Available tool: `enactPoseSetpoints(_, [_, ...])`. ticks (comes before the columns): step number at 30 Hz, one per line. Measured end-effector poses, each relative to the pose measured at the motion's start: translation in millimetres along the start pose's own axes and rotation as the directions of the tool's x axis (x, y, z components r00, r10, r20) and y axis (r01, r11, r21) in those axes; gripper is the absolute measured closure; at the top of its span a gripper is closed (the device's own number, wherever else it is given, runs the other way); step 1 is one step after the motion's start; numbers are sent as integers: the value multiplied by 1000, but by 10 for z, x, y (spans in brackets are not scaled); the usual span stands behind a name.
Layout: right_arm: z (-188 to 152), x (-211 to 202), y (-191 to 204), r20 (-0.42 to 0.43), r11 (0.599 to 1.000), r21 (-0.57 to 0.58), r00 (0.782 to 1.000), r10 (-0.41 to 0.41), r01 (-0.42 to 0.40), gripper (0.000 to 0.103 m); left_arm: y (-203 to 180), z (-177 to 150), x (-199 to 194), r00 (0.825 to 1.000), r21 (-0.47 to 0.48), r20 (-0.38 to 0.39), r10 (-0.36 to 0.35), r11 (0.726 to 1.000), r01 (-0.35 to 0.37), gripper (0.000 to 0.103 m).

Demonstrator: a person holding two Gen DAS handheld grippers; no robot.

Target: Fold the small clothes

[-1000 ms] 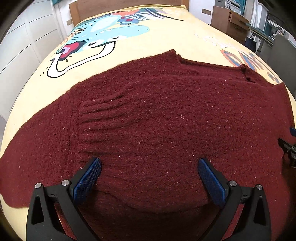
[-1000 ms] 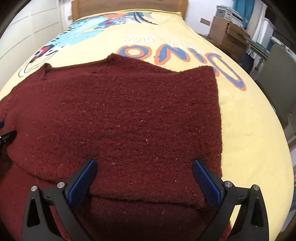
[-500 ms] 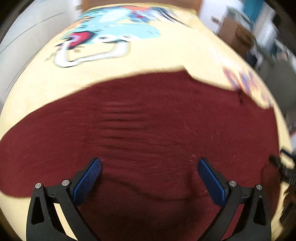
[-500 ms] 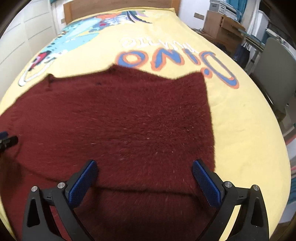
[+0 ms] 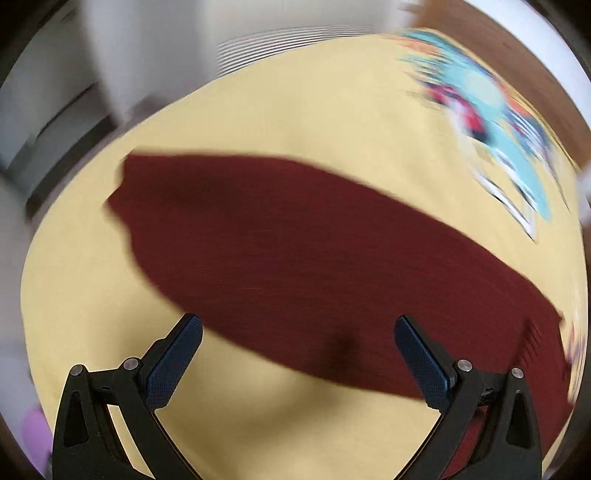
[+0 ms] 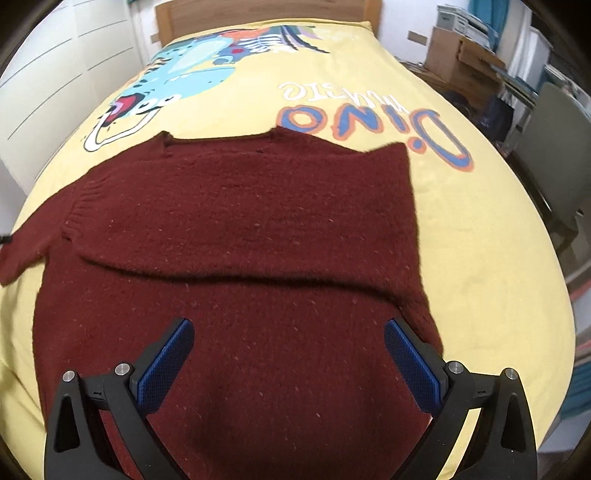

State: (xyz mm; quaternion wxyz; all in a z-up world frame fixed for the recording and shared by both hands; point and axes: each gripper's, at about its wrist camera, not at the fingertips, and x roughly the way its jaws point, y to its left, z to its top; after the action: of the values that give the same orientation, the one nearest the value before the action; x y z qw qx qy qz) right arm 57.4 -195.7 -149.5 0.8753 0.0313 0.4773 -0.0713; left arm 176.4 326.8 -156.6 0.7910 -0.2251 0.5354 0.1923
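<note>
- Right claw (image 6: 288, 363), bottom of its frame: blue pads spread wide, released, nothing between them. It hovers over the lower body of the sweater (image 6: 236, 258).
- Left claw (image 5: 297, 360), bottom of its frame: also spread wide and empty. Its view is heavily smeared, so fine detail is unreadable.
- Sweater, dark red knit, lies flat on the bed (image 6: 480, 258). In the right view one sleeve (image 6: 240, 218) is laid across the chest, ribbed cuff toward left of centre. The other sleeve (image 5: 277, 240) stretches out flat toward the upper left of the left view, its end well short of the bed's edge.
- Judgement: one sleeve is in, the outstretched one is not yet folded; the left claw looks aimed at it.
- Risk: a pinch that takes only the top layer of fuzzy knit could let the sleeve slide out mid-carry. Cause: thick, loose fabric.
- Risk: dragging rather than lifting the sleeve could tug the body and shift the sleeve already folded.
- Risk: pads pressed low could catch the yellow cover (image 6: 461, 206) along with the knit.
- Surface: soft bed, yellow cover with a cartoon dinosaur (image 6: 184, 70) and lettering (image 6: 369, 118) in the upper half of the right view.
- Room, far: wooden headboard (image 6: 266, 14) top centre, pale panelled wall upper left, cardboard boxes (image 6: 461, 55) and a grey chair (image 6: 554, 140) at right.
</note>
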Motion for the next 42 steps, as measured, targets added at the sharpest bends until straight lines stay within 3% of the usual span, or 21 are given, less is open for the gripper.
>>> enactPoseSetpoints(4, [-48,-8,-69,-16,999,5,999,-42,42,0,351,119,246,997,-90,-55,55,994,-60,4])
enactPoseSetpoints(14, [-175,-4,-157,-53,997,22,996,-69,70,0,501,373,483,997,-164,-79,-3,986,-10,4])
enactPoseSetpoints(16, [-189,-3,-153,-57,998,18,996,-66,67,0,511,364,482,997,-133,-74,-4,991,-6,19])
enactPoseSetpoints(18, [-194,-9,-152,-56,998,19,997,-61,63,0,393,373,436,997,-19,-73,23,1000,-25,59])
enactPoseSetpoints(20, [-193,-15,-154,-53,998,21,997,-58,60,0,266,429,399,996,64,-90,-18,998,24,92])
enactPoseSetpoints(24, [-175,-31,-146,-47,998,19,997,-56,57,0,30,478,210,995,142,-91,-48,988,61,92])
enactPoseSetpoints(26, [-146,-60,-137,-41,998,15,997,-59,60,0,-113,469,2,991,168,-69,-111,978,121,92])
enactPoseSetpoints(29, [-77,-120,-141,-19,998,0,998,-63,63,0,-311,341,-342,982,234,-46,-181,954,186,92])
enactPoseSetpoints(34, [95,-191,-199,18,997,-15,997,-75,75,0,-941,180,-829,955,372,-65,-288,882,291,92])
enactPoseSetpoints(38, [293,-292,-332,61,997,16,995,-75,75,0,-1535,-102,-1150,917,436,-99,-386,812,388,92])
enactPoseSetpoints(42, [549,-423,-451,97,998,34,993,-63,60,0,-2333,-454,-1308,872,503,-144,-469,724,472,92])
